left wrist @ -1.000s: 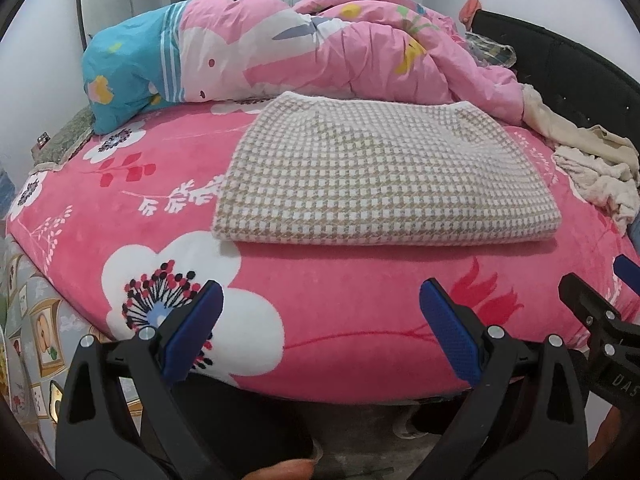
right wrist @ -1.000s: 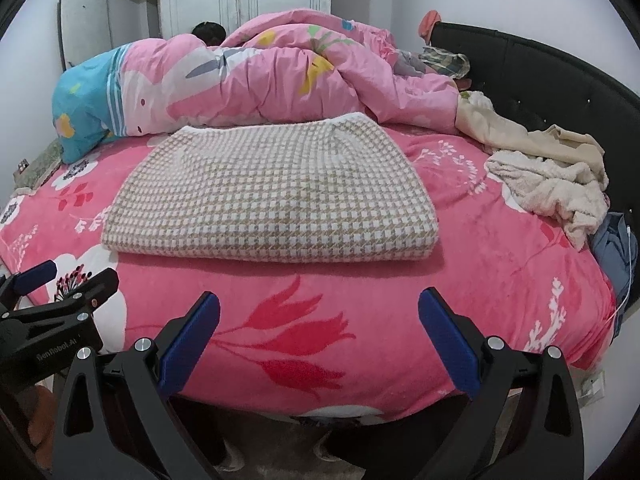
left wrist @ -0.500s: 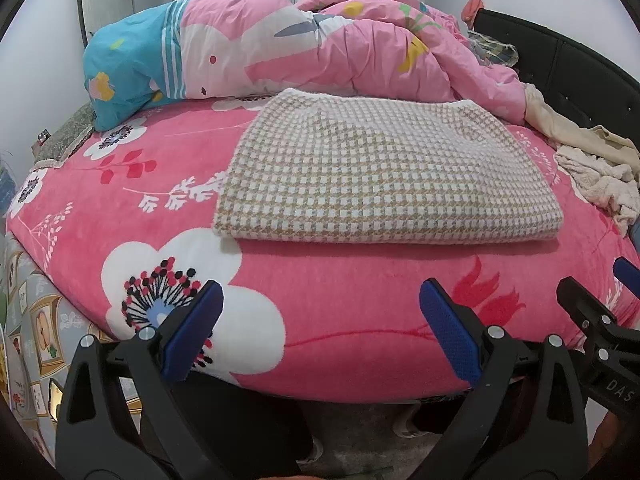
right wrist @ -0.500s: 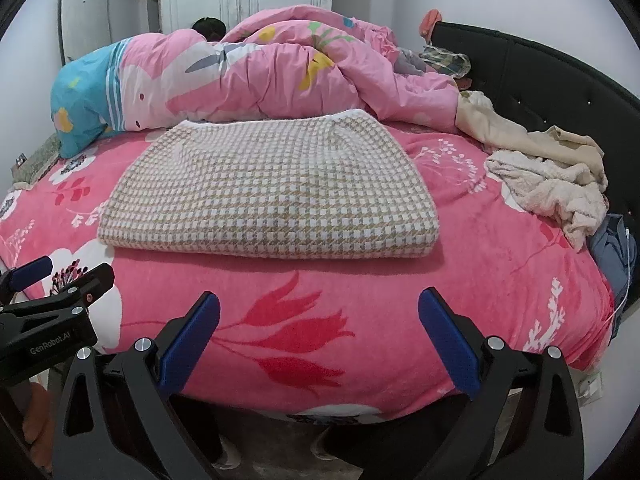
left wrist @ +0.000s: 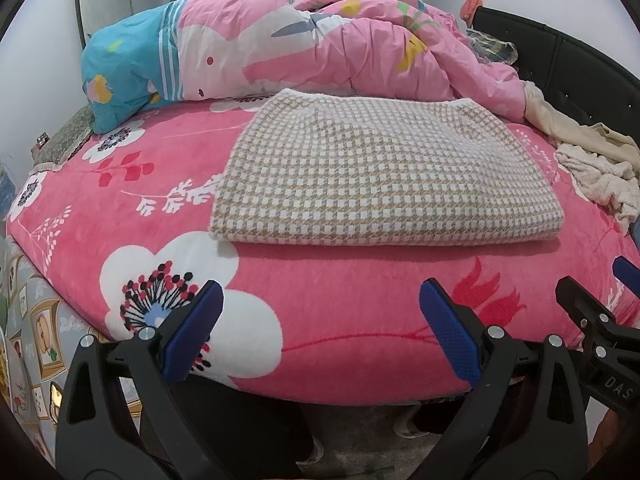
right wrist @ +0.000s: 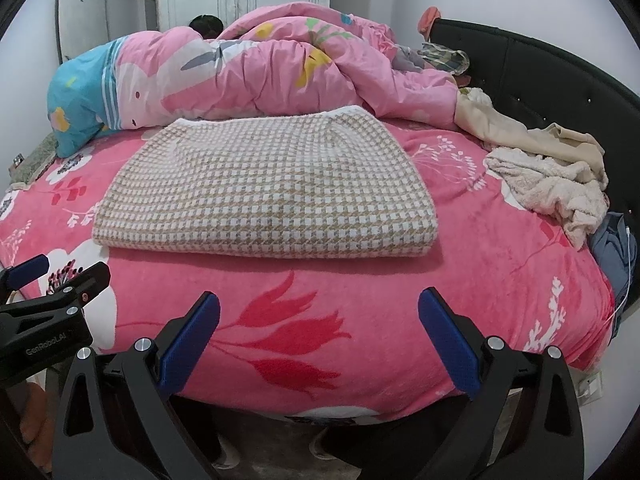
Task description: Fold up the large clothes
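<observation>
Houndstooth garment (left wrist: 384, 176) is lying folded on the bed (left wrist: 320, 300) at twelve o'clock, long axis crosswise; left tool (left wrist: 320, 332) and right tool (right wrist: 320, 332) are hovering released, about equally near.

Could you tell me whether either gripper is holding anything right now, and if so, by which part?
Nothing is held: the left gripper and right gripper are both open, short of the folded houndstooth garment.
</observation>
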### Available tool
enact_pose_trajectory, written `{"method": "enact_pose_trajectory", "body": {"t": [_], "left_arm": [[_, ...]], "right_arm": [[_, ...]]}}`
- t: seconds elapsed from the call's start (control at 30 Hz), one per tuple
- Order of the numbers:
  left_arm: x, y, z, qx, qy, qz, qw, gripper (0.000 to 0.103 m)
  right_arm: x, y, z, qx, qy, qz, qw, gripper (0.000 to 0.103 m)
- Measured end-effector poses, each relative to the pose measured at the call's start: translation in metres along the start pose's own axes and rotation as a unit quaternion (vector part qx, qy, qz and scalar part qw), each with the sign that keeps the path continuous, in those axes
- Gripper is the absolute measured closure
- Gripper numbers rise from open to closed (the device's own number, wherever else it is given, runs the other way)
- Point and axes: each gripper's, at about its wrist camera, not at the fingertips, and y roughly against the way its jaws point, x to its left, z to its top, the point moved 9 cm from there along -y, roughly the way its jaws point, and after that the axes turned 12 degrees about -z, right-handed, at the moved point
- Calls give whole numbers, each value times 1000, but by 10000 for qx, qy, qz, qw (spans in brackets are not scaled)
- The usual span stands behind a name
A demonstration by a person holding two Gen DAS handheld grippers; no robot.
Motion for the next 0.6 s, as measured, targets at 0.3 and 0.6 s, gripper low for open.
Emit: {"method": "enact_pose_trajectory", "body": {"t": [0.3,0.6], "left_arm": [[1,-2,3,-10,-10,-9,10000,8],[6,0,5,-34,9,-7,10000,8]], "right_arm": [[-1,-1,2,-4,16,-5,10000,6],[2,-1,4,-26,53,-17,10000,6]]}}
